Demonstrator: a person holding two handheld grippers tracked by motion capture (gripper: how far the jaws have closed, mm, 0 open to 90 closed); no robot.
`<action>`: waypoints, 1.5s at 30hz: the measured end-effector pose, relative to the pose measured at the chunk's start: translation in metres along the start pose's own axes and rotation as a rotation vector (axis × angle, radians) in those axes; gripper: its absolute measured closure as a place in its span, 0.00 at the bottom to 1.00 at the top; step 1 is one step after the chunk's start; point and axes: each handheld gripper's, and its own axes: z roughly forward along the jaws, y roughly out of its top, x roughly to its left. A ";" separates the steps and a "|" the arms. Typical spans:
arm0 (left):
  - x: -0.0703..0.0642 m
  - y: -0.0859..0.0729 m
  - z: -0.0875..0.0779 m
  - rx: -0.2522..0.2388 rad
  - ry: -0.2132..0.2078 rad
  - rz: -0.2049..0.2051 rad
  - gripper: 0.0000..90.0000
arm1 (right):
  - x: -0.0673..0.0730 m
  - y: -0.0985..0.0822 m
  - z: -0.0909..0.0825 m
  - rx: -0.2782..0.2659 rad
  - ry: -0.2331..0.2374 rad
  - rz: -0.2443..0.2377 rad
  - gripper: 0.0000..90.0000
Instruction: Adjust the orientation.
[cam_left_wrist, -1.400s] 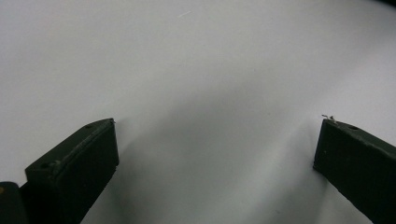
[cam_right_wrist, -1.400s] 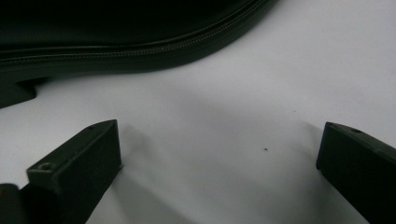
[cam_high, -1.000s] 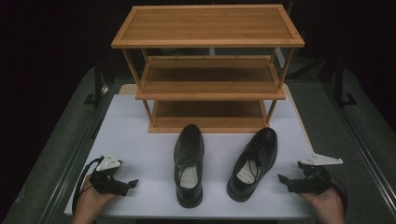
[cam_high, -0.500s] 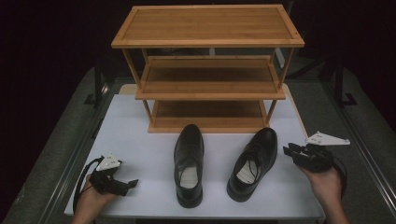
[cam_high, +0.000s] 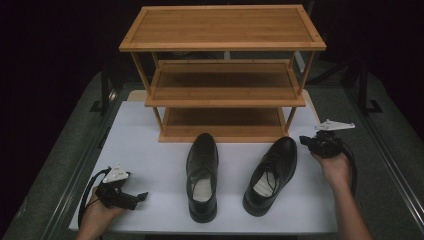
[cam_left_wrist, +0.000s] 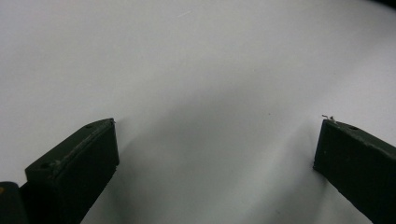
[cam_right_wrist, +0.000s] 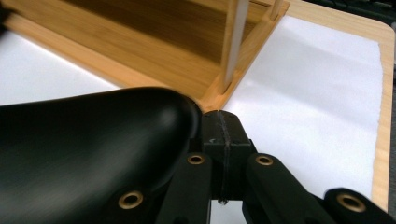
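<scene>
The right shoe (cam_high: 272, 172) is a black leather lace-up dress shoe, glossy, with a pale insole showing in its opening; it lies on the white tabletop (cam_high: 150, 150) toward four o'clock from the middle of the sheet, just in front of the bamboo shoe rack (cam_high: 222, 75). Its long axis runs from about seven o'clock at the heel to one o'clock at the toe, so the toe points toward the rack's right front leg. Its mate, the left shoe (cam_high: 202, 175), lies near it at its nine o'clock side, apart from it, toe pointing straight to twelve o'clock at the rack's lowest shelf. The right tongs (cam_high: 305, 141) sit at three o'clock of the right shoe's toe, held in the person's right hand (cam_high: 334, 167); their jaws have just been closing and now stand pressed together with nothing between them (in the right gripper view the two pads (cam_right_wrist: 223, 135) meet along a thin seam). In that view the shoe's rounded toe lies right against the side of the closed pads, seemingly touching, with the rack's corner post just beyond. The left tongs (cam_high: 137, 197) rest at the tabletop's seven o'clock corner in the left hand (cam_high: 97, 215), jaws spread wide over bare white surface, holding nothing and well apart from both shoes.
</scene>
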 end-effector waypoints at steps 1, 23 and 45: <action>0.000 0.000 0.000 0.000 -0.001 0.000 0.00 | -0.002 0.001 0.004 0.001 0.003 0.003 1.00; 0.000 0.000 0.000 0.003 -0.002 -0.001 0.00 | 0.002 -0.004 0.033 0.059 0.040 0.010 1.00; 0.000 0.000 0.000 0.000 -0.003 -0.002 0.00 | 0.025 -0.019 -0.013 0.029 0.065 0.016 1.00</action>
